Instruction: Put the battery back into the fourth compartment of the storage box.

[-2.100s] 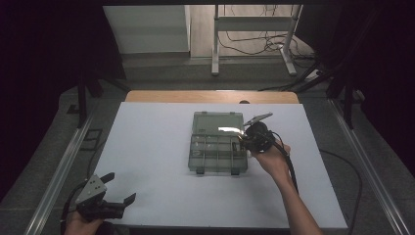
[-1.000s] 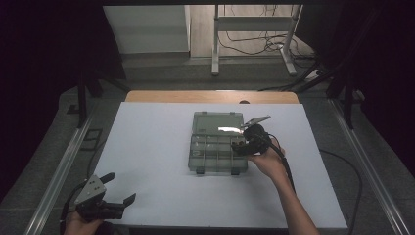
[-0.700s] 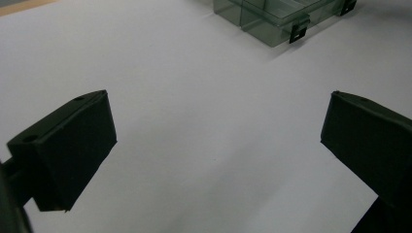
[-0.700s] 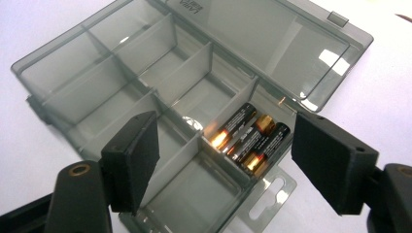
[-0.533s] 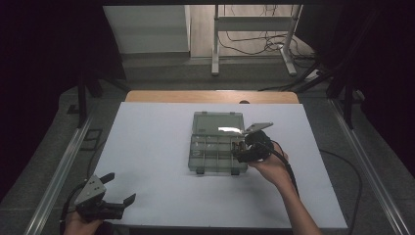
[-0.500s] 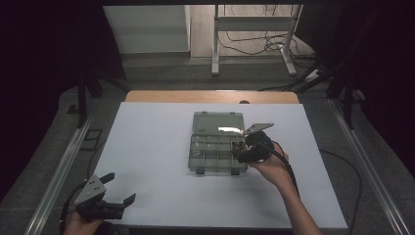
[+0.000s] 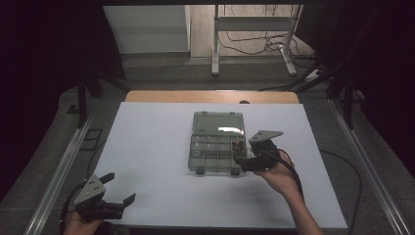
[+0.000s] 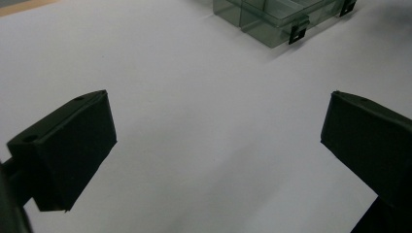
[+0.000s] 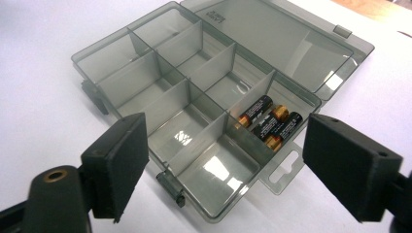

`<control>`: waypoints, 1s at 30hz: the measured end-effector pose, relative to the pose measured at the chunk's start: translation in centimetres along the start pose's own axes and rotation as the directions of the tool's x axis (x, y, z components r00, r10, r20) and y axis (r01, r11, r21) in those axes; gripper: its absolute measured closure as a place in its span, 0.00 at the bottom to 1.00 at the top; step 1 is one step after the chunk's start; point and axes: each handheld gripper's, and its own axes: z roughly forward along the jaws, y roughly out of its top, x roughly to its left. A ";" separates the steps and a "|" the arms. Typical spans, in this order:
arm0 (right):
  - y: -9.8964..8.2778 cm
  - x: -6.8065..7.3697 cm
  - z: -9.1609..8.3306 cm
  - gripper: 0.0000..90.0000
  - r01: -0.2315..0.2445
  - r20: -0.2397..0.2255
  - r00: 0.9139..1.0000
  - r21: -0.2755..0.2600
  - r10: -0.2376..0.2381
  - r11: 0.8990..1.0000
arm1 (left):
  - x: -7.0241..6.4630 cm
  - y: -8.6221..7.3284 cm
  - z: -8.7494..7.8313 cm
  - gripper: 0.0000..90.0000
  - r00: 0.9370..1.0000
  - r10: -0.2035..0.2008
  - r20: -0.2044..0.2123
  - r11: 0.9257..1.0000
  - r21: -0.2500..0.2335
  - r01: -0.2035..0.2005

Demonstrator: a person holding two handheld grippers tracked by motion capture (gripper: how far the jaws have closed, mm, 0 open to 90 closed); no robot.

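- A clear grey compartment box (image 7: pixel 217 147) lies open near the middle of the white table (image 7: pixel 147 147), its lid (image 9: pixel 286 39) folded flat on the far side.
- Three batteries (image 9: pixel 269 124) lie side by side in one compartment at the box's right end, next to the lid hinge; the other compartments look bare.
- The right gripper (image 7: pixel 247 161) sits at the box's right near corner, jaws spread wide with nothing between them, framing the box in the right gripper view.
- The left gripper (image 7: pixel 117 191) rests near the table's front left edge, well apart from the box, jaws wide and holding nothing.
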 end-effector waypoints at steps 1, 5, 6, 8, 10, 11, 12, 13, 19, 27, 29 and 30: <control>-0.1 0.1 -0.1 0.17 -0.001 0.000 1.000 -0.001 0.001 1.000 | 0.0 0.0 0.0 0.00 1.000 -0.003 0.001 1.000 -0.001 0.003; -0.7 0.4 -0.7 0.14 -0.003 0.000 1.000 -0.008 0.003 1.000 | 0.0 0.0 0.0 0.00 1.000 -0.003 0.001 1.000 0.000 0.003; -0.8 0.4 -0.8 0.12 -0.007 -0.004 1.000 -0.011 0.006 1.000 | 0.0 0.0 0.0 0.00 1.000 -0.003 0.001 1.000 0.001 0.003; -1.1 0.6 -1.1 0.09 -0.010 -0.007 1.000 -0.013 0.010 1.000 | 0.0 0.0 0.0 0.00 1.000 0.001 0.000 1.000 0.001 -0.001; -1.4 0.7 -1.4 0.07 -0.006 -0.007 1.000 -0.016 0.006 1.000 | 0.0 0.0 0.0 0.00 1.000 0.000 0.000 1.000 0.001 0.000; -1.6 0.8 -1.5 0.06 -0.009 -0.006 1.000 -0.018 0.009 1.000 | 0.0 0.0 0.0 0.00 1.000 0.001 0.000 1.000 0.001 -0.001; -1.7 0.8 -1.6 0.05 -0.011 -0.006 1.000 -0.019 0.011 1.000 | 0.0 0.0 0.0 0.00 1.000 0.001 0.000 1.000 0.002 -0.001; -1.9 0.8 -1.8 0.04 -0.011 -0.004 1.000 -0.019 0.011 1.000 | 0.0 0.0 0.0 0.00 1.000 0.000 0.000 1.000 0.001 0.000; -3.0 1.0 -2.9 0.01 -0.025 0.019 0.999 -0.035 0.026 0.999 | 0.0 0.0 0.0 0.00 1.000 -0.001 0.001 1.000 0.001 0.001; -4.4 1.4 -4.2 0.00 -0.023 0.060 0.998 -0.039 0.025 0.999 | 0.0 0.0 0.0 0.00 1.000 -0.001 0.000 1.000 0.000 0.001; -4.7 1.4 -4.6 0.00 -0.025 0.067 0.997 -0.042 0.027 0.999 | 0.0 0.0 0.0 0.00 1.000 -0.003 -0.001 1.000 -0.001 0.003; -4.8 1.4 -4.8 0.00 -0.028 0.071 0.997 -0.048 0.031 0.998 | 0.0 0.0 0.0 0.00 1.000 -0.004 -0.001 1.000 -0.001 0.004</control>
